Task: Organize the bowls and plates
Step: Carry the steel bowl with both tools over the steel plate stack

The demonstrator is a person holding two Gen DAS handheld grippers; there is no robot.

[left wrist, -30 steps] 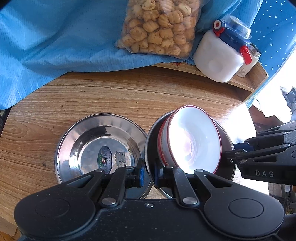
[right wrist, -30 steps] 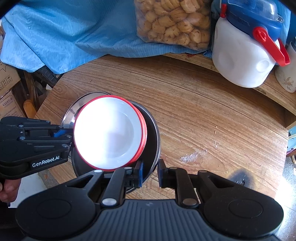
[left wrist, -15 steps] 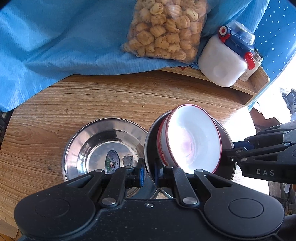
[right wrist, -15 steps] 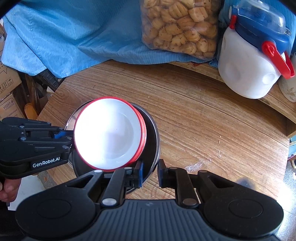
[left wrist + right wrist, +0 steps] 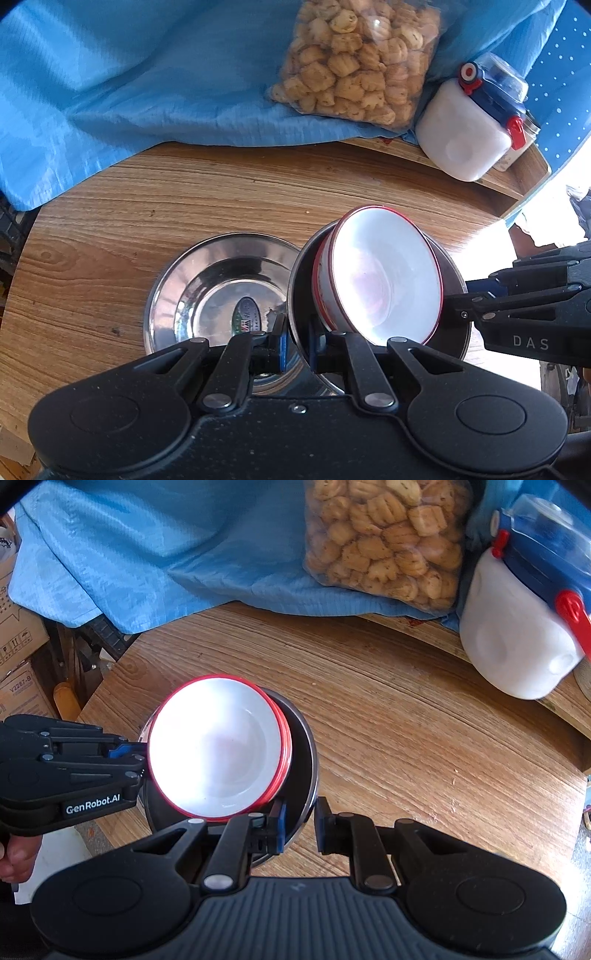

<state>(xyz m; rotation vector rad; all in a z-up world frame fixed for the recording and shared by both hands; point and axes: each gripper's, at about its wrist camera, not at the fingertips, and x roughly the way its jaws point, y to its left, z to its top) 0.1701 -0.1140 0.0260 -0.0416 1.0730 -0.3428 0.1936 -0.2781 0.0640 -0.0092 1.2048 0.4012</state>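
A steel bowl (image 5: pixel 451 284) (image 5: pixel 303 760) hangs just above the near side of the round wooden table (image 5: pixel 221 192). A stack of white bowls with red rims (image 5: pixel 384 280) (image 5: pixel 218 746) sits in it. My left gripper (image 5: pixel 295 343) (image 5: pixel 142 762) is shut on the steel bowl's left rim. On the opposite rim my right gripper (image 5: pixel 299 823) (image 5: pixel 456 301) is shut too. A second steel bowl (image 5: pixel 218 291) with a sticker in its bottom rests on the table, just left of the held one.
A blue cloth (image 5: pixel 129 74) covers the back of the table. On it lies a clear bag of biscuits (image 5: pixel 354 62), with a white jug with a blue lid (image 5: pixel 465 144) to its right. Cardboard boxes (image 5: pixel 22 657) stand past the table's left edge.
Both grippers keep their hold on the steel bowl with the white bowls in it. The table and the bowl resting on it have slid slightly to the right in the left wrist view.
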